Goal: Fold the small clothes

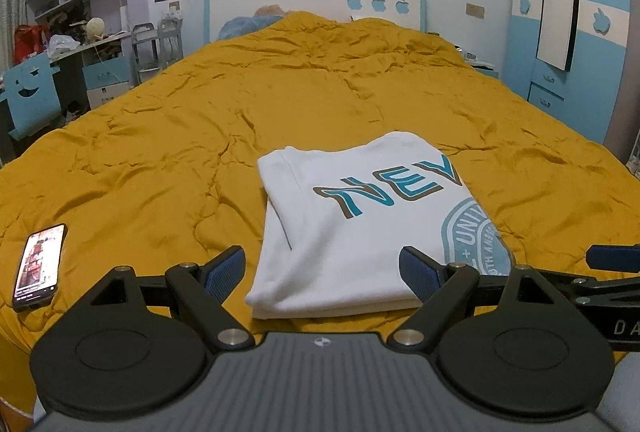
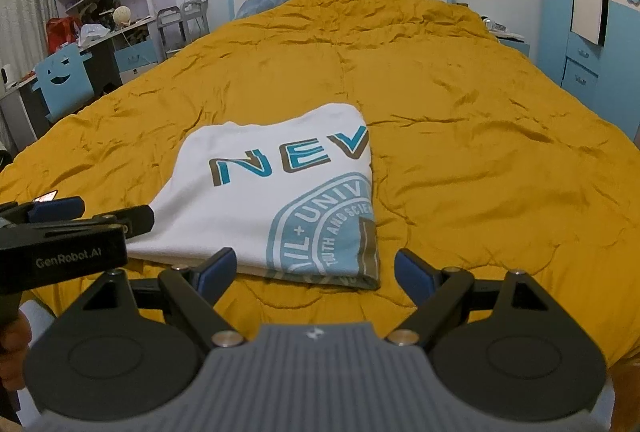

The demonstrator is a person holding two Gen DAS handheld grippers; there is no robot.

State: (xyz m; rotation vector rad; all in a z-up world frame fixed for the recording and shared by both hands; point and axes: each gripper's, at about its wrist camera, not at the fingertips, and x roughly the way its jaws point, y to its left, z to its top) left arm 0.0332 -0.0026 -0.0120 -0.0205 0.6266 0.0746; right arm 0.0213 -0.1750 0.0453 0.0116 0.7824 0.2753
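Observation:
A white T-shirt (image 1: 352, 224) with blue and brown lettering and a light-blue round seal lies folded into a flat rectangle on the mustard-yellow bedspread (image 1: 160, 136). My left gripper (image 1: 324, 274) hovers at the shirt's near edge, open, its blue-padded fingers (image 1: 226, 272) straddling the near-left part with nothing held. In the right wrist view the same shirt (image 2: 260, 192) lies ahead and to the left. My right gripper (image 2: 316, 276) stands open just in front of the shirt's near-right corner, empty. The left gripper's body (image 2: 60, 236) shows at the left edge there.
A phone (image 1: 38, 266) with its screen lit lies on the bedspread to the left of the shirt. Beyond the bed are a blue headboard (image 1: 316, 0), a desk and shelves (image 1: 76, 32) on the left, and a blue wardrobe (image 1: 568, 32) on the right.

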